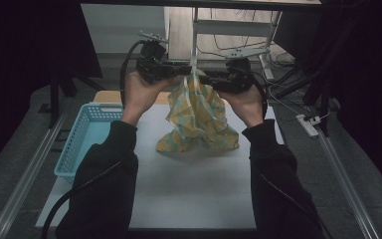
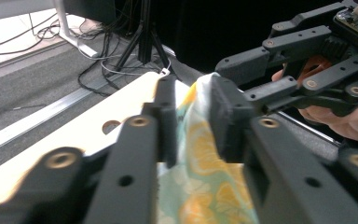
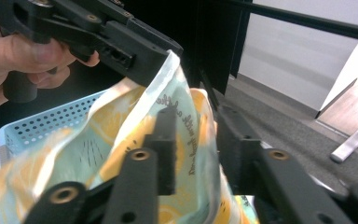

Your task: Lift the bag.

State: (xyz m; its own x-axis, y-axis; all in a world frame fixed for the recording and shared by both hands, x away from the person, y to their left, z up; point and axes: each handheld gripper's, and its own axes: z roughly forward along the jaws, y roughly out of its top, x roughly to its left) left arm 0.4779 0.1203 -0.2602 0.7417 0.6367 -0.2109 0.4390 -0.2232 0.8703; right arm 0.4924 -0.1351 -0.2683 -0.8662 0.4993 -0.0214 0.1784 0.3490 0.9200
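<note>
Lemon-print cloth (image 1: pixel 197 117) aloft over table (image 1: pixel 194 184), top edge clamped by left gripper (image 1: pixel 181 69) and right gripper (image 1: pixel 204 75).

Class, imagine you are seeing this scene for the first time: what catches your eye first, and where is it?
A yellow-and-green patterned cloth hangs mid-table, pinched at its top between the left gripper and the right gripper, its lower end resting on the white table. A light blue perforated basket sits at the table's left edge.
</note>
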